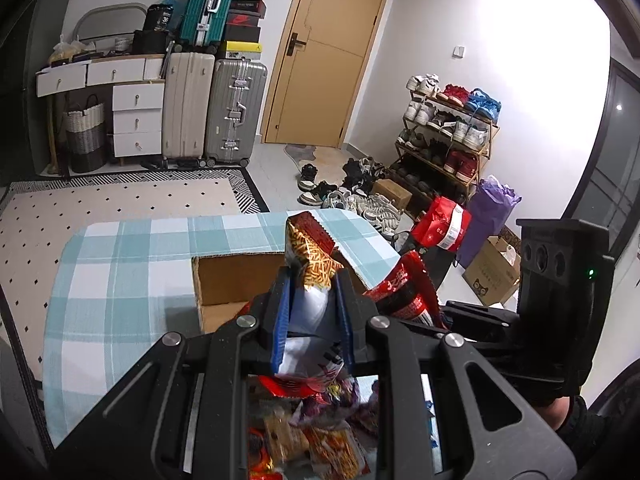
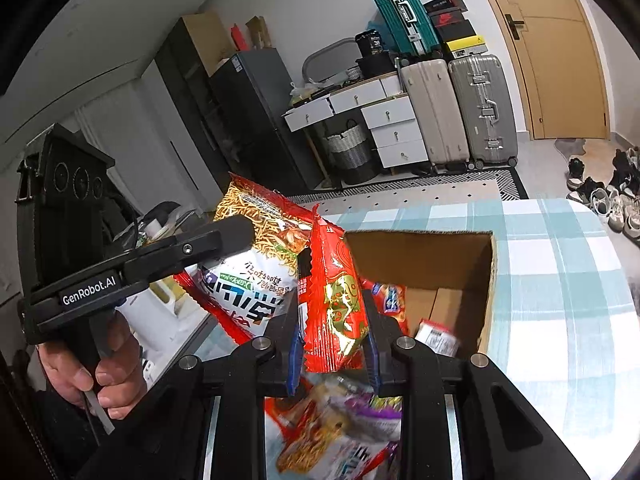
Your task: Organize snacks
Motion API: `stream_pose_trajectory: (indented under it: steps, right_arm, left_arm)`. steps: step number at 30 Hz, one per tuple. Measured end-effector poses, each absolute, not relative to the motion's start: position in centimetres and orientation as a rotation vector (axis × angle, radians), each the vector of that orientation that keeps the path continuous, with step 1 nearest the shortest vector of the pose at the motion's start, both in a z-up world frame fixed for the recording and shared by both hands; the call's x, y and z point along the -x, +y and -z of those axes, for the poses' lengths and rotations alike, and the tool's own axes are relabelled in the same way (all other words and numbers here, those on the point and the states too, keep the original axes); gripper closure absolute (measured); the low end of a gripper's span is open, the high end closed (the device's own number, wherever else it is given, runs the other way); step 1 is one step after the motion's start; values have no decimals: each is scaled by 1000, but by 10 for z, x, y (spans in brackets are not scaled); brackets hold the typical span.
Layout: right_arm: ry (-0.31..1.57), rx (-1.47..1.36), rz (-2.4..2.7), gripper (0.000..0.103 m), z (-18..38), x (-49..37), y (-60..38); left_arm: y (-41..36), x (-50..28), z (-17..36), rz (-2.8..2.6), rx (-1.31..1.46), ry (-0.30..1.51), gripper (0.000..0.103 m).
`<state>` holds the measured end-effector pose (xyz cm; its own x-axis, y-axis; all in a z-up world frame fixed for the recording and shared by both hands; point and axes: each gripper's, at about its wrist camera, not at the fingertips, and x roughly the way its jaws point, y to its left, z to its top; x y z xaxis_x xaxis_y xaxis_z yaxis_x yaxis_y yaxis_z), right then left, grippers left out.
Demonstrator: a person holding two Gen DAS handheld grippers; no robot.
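My left gripper (image 1: pixel 312 280) is shut on a noodle-snack packet (image 1: pixel 310 254), held upright above the near edge of an open cardboard box (image 1: pixel 240 276). In the right wrist view that packet (image 2: pixel 260 248) hangs from the left gripper (image 2: pixel 236 232) to the left of the box (image 2: pixel 448 268). My right gripper (image 2: pixel 332 300) is shut on a red and gold snack packet (image 2: pixel 336 300), which also shows in the left wrist view (image 1: pixel 404 292). A few packets (image 2: pixel 436 336) lie inside the box. Several loose snacks (image 2: pixel 340 424) lie below both grippers.
The box stands on a table with a blue and white checked cloth (image 1: pixel 120 272). Suitcases (image 1: pixel 212 108), white drawers (image 1: pixel 136 120), a shoe rack (image 1: pixel 448 136) and a wooden door (image 1: pixel 328 52) line the far wall. A red bag (image 1: pixel 440 220) and another carton (image 1: pixel 492 272) stand at the right.
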<state>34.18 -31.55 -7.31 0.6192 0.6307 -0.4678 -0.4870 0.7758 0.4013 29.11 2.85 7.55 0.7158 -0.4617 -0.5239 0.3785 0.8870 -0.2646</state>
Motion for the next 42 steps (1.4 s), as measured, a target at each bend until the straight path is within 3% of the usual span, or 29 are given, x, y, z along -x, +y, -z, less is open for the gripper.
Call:
stream_pose_trajectory:
  steps: [15,17,18,19,20,32,42]
  right_arm:
    - [697,-238,-570,75,105,-404,-318]
    - [700,-199,-539,61,109,-407,-316]
    - [696,-190,-531,51,110,-408,-316]
    - [689,-187,-525,49,111,-408,-317]
    - [679,-192,-521,48,111,-407,-319]
    - [638,-235,-494,41,99,-388,-339]
    - [582,-227,-485,32,73,-353,-344]
  left_arm:
    - [15,-372,-26,492,139,665,83]
    - [15,-377,-22,454,116,654,77]
    - [16,-379,-20,432,107,646,58]
    - [17,-381,-18,420,111,644,39]
    - [20,-381,-17,409,118,638,34]
    - [25,-354,-18,373,63,617,34]
    - [30,-311,-34,318,70,584,22]
